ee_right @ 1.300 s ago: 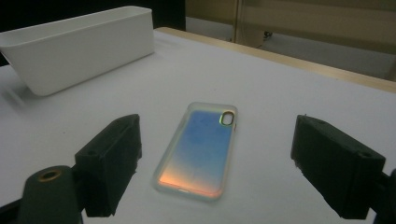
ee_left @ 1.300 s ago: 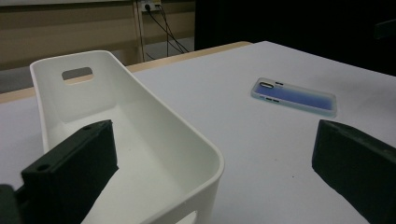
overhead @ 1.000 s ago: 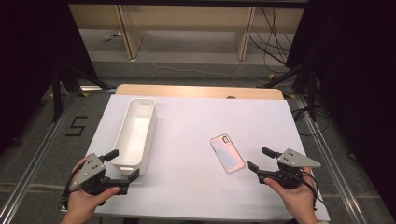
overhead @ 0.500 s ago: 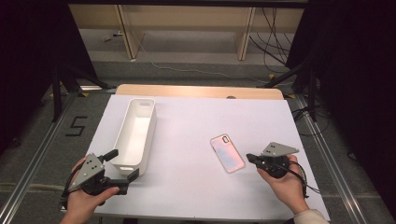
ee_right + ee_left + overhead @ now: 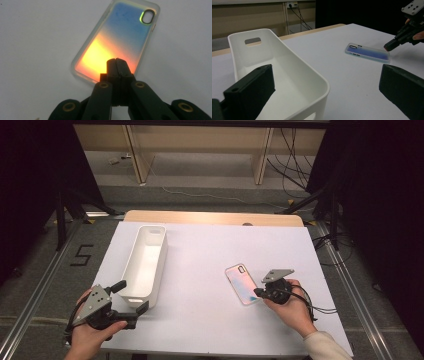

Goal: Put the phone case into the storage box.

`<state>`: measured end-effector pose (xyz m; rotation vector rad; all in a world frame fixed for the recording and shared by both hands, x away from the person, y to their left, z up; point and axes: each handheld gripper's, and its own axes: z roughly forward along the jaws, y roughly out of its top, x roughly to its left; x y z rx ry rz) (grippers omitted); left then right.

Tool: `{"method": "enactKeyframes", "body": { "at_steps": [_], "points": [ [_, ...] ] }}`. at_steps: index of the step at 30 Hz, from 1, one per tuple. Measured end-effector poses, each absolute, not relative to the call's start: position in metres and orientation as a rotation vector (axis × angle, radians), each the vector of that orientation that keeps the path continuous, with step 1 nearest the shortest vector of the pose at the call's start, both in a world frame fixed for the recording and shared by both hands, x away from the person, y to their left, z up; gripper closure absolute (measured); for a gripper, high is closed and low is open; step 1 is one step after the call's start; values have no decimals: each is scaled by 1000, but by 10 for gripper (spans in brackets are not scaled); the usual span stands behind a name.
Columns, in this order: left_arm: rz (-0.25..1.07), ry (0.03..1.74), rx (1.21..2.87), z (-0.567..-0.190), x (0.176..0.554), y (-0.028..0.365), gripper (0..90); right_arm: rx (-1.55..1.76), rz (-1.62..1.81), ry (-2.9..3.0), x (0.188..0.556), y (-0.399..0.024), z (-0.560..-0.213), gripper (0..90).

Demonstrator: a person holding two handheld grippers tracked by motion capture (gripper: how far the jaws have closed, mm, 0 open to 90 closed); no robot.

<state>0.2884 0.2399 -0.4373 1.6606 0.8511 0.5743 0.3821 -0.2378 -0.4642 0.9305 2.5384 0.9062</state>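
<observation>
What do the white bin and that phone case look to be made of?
White bin: likely moulded plastic, smooth and matte, with rounded rim and cut-out handle. Phone case: probably soft clear plastic with an iridescent glossy back, shifting blue to orange, and a translucent edge.

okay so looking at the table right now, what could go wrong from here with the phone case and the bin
The right claw is shut, its tip at the phone case's near end; pushing could slide the flat case across the table rather than lift it. The open left claw straddles the white bin's near corner and might nudge it.
</observation>
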Motion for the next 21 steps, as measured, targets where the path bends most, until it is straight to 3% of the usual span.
{"method": "enactKeyframes", "body": {
  "at_steps": [21],
  "points": [
    [574,851,1658,-437,288,240,0,954,845,2615,383,-230,-469,900]
  ]
}}
